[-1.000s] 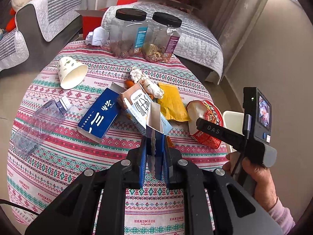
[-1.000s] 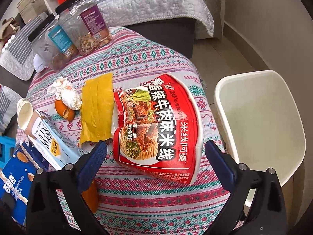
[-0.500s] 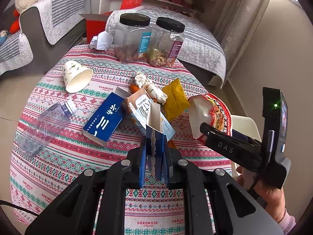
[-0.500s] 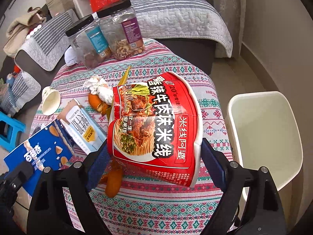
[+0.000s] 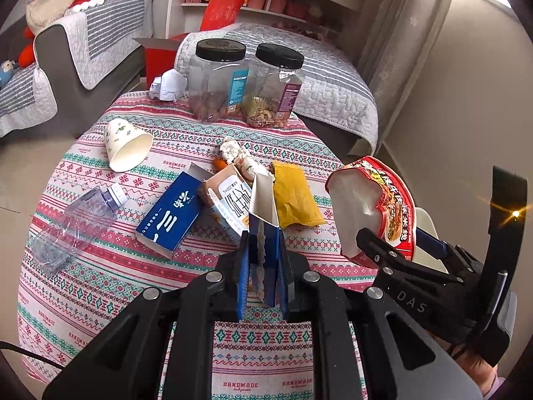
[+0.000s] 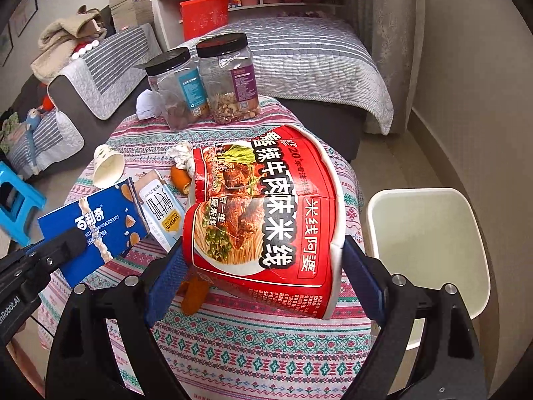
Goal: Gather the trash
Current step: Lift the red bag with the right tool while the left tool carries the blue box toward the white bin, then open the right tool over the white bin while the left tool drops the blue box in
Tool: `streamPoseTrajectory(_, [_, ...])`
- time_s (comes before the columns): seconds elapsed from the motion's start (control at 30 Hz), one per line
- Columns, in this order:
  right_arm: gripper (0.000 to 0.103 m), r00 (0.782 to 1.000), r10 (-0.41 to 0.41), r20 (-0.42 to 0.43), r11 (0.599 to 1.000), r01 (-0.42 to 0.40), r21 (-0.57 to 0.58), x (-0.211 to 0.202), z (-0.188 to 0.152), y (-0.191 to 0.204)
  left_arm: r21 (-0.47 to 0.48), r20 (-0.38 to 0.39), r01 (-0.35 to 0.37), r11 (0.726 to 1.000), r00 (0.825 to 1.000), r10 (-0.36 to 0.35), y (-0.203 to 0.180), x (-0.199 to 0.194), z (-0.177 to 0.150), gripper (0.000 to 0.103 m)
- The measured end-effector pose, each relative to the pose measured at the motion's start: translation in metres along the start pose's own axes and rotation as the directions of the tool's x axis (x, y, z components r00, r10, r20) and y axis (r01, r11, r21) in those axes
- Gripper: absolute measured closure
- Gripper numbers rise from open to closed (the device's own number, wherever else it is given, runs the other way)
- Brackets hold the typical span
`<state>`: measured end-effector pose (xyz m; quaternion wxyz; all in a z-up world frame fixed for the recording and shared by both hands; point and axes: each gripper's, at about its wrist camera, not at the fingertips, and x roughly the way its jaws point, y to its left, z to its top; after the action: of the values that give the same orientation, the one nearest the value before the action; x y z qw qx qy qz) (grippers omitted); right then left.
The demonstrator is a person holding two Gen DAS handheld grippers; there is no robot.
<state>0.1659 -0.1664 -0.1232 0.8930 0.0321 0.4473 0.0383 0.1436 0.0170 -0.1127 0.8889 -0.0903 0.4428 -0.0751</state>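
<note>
Right gripper [image 6: 263, 260] clasps the crushed noodle bowl [image 6: 263, 220] between its fingers; left gripper [image 5: 263, 266] pinches a blue box [image 5: 263, 233]; only the right view shows the white bin [image 6: 429, 253]

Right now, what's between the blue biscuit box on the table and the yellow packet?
In the left wrist view, a milk carton lies between the blue biscuit box and the yellow packet.

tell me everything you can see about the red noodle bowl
The red noodle bowl is a crushed paper cup, red outside with white Chinese lettering and a noodle photo, white inside with a white rim. It is creased and flattened, lifted off the table and tilted, squeezed between the fingers of the right tool. The white bin stands just right of it.
</note>
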Motion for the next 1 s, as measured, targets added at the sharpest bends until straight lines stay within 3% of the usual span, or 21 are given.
streamPoseTrajectory(0.27, [0.018, 0.998, -0.045, 0.047, 0.999, 0.044, 0.029, -0.016, -0.002, -0.027, 0.011, 0.030, 0.022, 1.000, 0.999, -0.022, -0.023, 0.000, 0.000, 0.089])
streamPoseTrajectory(0.6, [0.018, 0.983, -0.168, 0.072, 0.983, 0.162, 0.087, -0.025, -0.006, -0.085, 0.069, 0.042, 0.061, 0.996, 0.997, -0.064, -0.069, 0.011, -0.006, 0.089])
streamPoseTrajectory(1.0, [0.016, 0.955, -0.291, 0.047, 0.939, 0.276, 0.205, -0.037, -0.018, -0.165, 0.125, 0.027, 0.216, 0.968, 0.975, -0.221, -0.146, 0.025, -0.012, 0.089])
